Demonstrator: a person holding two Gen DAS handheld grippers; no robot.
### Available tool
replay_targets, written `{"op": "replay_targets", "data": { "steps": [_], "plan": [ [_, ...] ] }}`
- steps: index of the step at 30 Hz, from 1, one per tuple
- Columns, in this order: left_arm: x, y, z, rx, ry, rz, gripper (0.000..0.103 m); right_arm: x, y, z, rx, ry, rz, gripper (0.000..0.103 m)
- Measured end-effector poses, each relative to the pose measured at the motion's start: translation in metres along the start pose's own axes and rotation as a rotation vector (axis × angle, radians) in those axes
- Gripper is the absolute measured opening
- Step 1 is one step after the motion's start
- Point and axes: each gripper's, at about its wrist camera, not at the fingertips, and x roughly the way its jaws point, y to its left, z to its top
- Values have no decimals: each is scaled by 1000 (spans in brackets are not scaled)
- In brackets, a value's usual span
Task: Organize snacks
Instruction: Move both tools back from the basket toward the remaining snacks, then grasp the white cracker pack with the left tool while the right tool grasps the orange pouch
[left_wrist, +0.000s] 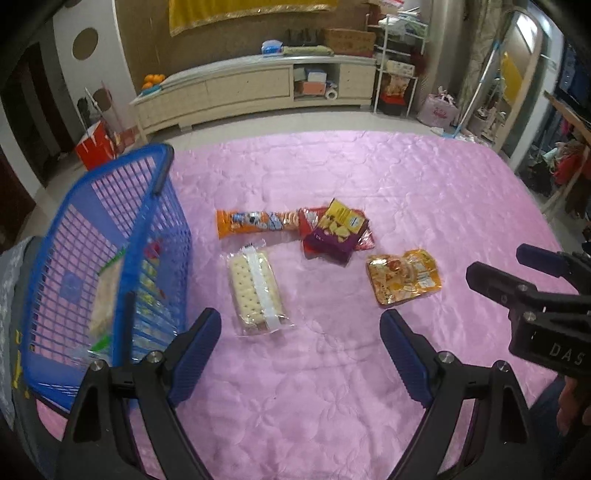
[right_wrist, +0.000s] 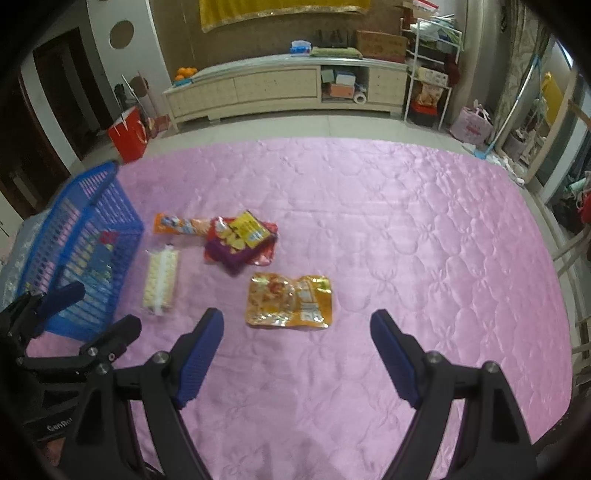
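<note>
Left wrist view: left gripper (left_wrist: 300, 332) hangs over the pink quilted cover (left_wrist: 369, 177), jaws spread wide, nothing between them. It points at the clear-wrapped cracker pack (left_wrist: 255, 291), which lies just ahead of the left finger, so that is probably its next pick. The blue basket (left_wrist: 55, 258) stands touching-close on the left, placed within short reach so snacks can be dropped in; a few packets already lie inside, seen only through the mesh and blurred, so I can't name them. Further up lie the orange biscuit tube (left_wrist: 255, 221) and the purple-and-yellow box (left_wrist: 336, 232), which sits on a red packet (left_wrist: 365, 240) that is mostly covered. The gold pouch (left_wrist: 404, 277) lies apart to the right. The right gripper enters at the right edge, cut off.

Right wrist view: right gripper (right_wrist: 297, 334) is also spread wide and empty, aimed at the gold pouch (right_wrist: 290, 301) just beyond its fingertips, likely its target. Cracker pack (right_wrist: 160, 282) sits near the basket (right_wrist: 110, 192); the box pile (right_wrist: 240, 240) is smeared by blur. Left gripper shows partly at the lower left edge. Four or five snacks still lie loose on the cover.
</note>
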Motion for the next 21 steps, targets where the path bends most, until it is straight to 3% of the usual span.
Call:
{"op": "replay_targets", "data": {
  "steps": [15,21],
  "plan": [
    [73,7,16,-43,83,72,74,68,4,8,-27,83,-7,85],
    [86,16,17,-47,82,112,69,84,14,11,-58,105,2,85]
  ]
}}
